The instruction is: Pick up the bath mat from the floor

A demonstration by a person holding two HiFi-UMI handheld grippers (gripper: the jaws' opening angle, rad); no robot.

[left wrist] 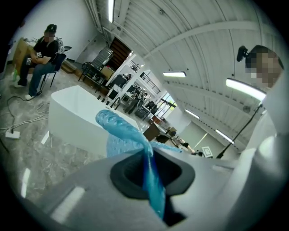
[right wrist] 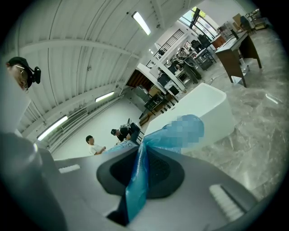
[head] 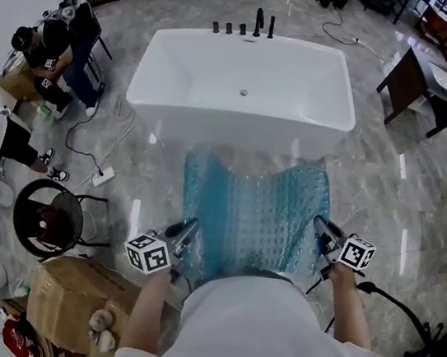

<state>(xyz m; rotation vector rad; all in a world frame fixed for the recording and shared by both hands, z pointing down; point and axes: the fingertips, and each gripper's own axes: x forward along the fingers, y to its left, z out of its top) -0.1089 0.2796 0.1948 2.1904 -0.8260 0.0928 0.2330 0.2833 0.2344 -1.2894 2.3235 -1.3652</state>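
- While both tools were clamped on it, the blue bath mat hung spread out in front of the person, near edge up at the grippers and far end sagging toward the white bathtub
- left gripper had its jaws closed down on the near-left corner; its own view showed a thin fold of blue mat squeezed right between the pads
- right gripper was doing the same on the near-right corner, jaws pinched tight on a fold of mat, nothing else in there
- the far end was blurry in the head view, so whether it was fully clear of the marble floor or brushing the tub's side couldn't be told; the pickup looked nearly done but not certain
- to finish it well, both hands probably wanted to go up together at the same height, staying well apart so the mat stayed flat instead of folding in on itself
- the mat looked floppy and rubbery and each grip was only on a thin edge, so a smooth lift seemed safer than a yank, which could pull a corner out
- the cardboard box sat near the left hand, so swinging that way looked like a bad idea
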